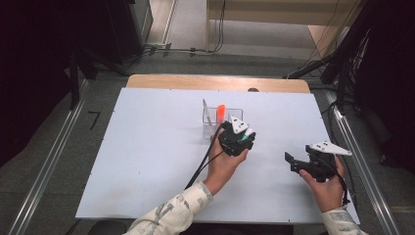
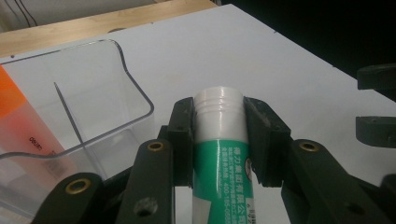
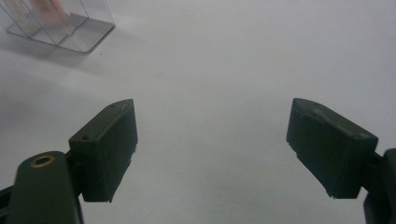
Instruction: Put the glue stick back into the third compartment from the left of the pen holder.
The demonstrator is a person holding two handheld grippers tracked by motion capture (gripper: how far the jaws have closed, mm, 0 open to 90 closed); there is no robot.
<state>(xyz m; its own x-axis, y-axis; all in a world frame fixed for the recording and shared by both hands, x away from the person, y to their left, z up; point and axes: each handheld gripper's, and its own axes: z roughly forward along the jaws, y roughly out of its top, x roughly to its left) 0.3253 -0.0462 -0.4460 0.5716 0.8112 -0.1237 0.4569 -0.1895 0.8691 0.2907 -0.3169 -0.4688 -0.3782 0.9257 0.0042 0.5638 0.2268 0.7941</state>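
Observation:
My left gripper point(image 2: 219, 116) is shut on a glue stick point(image 2: 222, 154) with a white cap and a green printed label, its pads pressing on both sides of the cap end. It holds the stick just right of a clear plastic organizer point(image 2: 107, 88) that contains an orange tube point(image 2: 18, 116). In the high view the left gripper point(image 1: 235, 136) sits right in front of the organizer point(image 1: 234, 113) near the board's middle. My right gripper point(image 3: 219, 149) is open with nothing between its jaws, hovering over bare white board. In the high view the right gripper point(image 1: 292, 163) is at the right, pointing left.
A white board point(image 1: 147, 156) covers the wooden table point(image 1: 195, 81). The organizer also holds a thin pale item point(image 1: 206, 111) in its left compartment. Metal rails run along both sides of the table. The organizer's corner point(image 3: 60, 25) appears at the top left of the right gripper view.

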